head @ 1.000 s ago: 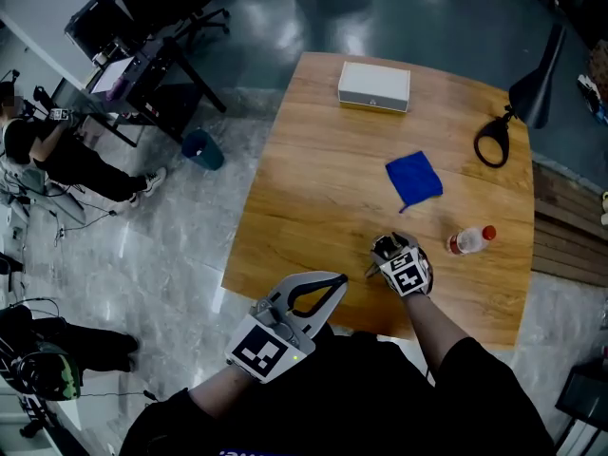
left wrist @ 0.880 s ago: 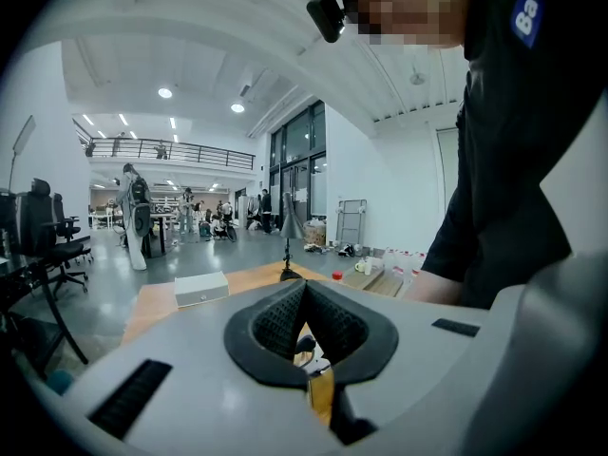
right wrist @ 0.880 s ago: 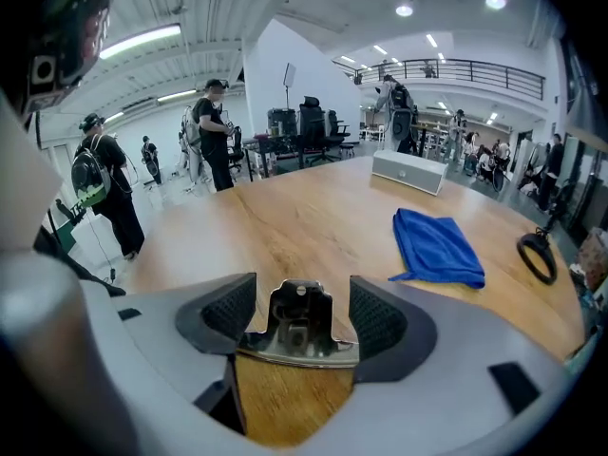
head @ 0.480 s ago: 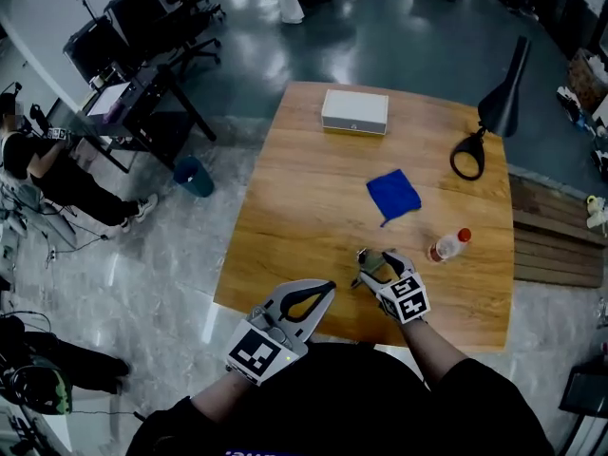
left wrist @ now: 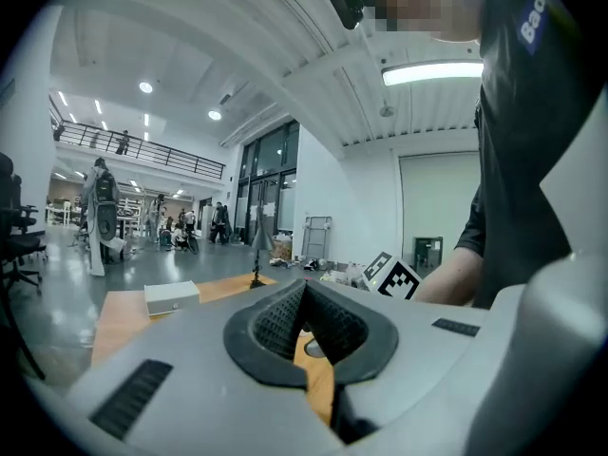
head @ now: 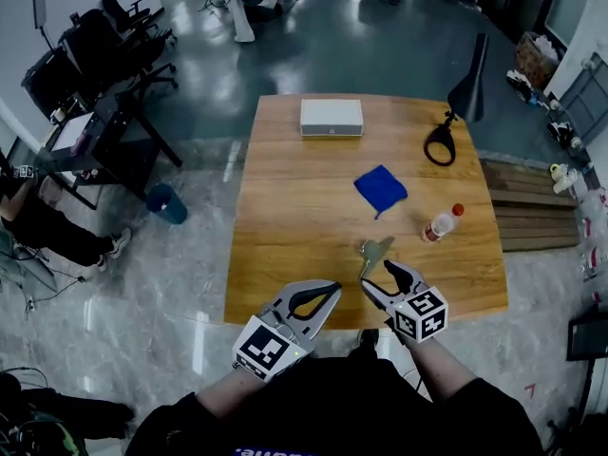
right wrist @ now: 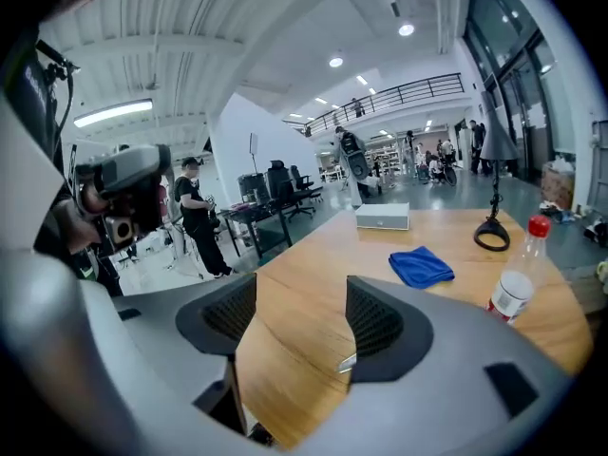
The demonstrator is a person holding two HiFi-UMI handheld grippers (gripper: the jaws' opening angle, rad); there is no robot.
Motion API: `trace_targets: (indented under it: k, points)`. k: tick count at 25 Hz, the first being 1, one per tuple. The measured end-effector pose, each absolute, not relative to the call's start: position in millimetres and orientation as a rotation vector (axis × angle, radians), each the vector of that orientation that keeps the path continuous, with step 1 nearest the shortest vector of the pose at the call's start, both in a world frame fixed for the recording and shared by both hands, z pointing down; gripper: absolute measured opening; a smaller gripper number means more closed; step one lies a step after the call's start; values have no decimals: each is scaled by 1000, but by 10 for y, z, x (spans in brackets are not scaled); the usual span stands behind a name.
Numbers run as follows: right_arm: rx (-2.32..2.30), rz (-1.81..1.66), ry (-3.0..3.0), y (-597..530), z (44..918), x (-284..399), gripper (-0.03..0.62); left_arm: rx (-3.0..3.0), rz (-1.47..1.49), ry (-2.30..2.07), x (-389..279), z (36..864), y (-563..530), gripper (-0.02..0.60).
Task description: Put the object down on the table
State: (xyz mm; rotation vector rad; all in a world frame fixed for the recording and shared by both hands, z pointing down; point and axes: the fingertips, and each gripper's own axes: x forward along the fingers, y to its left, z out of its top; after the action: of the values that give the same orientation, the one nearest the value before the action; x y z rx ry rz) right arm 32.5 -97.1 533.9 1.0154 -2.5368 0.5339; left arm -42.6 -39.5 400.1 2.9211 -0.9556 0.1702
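A small grey-green object [head: 373,251] lies on the wooden table [head: 294,217] near its front edge. Just behind it, closer to me, my right gripper [head: 377,275] stands open with nothing between its jaws. In the right gripper view [right wrist: 302,316] bare wood fills the gap, and a silvery tip of the object [right wrist: 348,360] peeks out by the right pad. My left gripper [head: 332,290] hangs over the table's front edge, to the left of the right one. It is shut and empty, and its tips meet in the left gripper view [left wrist: 304,288].
Further back on the table are a blue cloth [head: 380,188], a lying plastic bottle with a red cap [head: 442,223], a white box [head: 332,117] and a black desk lamp [head: 446,131]. Office chairs and a seated person [head: 38,226] are to the left, on the floor.
My right gripper has let go of the small object, which now rests on the table, and has pulled back towards me. The left gripper has stayed shut at the front edge.
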Motion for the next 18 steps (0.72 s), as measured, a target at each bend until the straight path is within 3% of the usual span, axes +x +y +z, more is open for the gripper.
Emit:
trace_targets:
  k: [10, 15, 18]
  points:
    - [1026, 489, -2691, -525, 4622, 94, 287, 2954, 119, -867, -461, 3991, -195, 6]
    - [978, 463, -2765, -380, 4302, 274, 218, 2943, 117, -905, -291, 3882, -135, 6]
    - [961, 428, -2808, -354, 4138, 440, 129, 2937, 128, -923, -135, 3845, -150, 6]
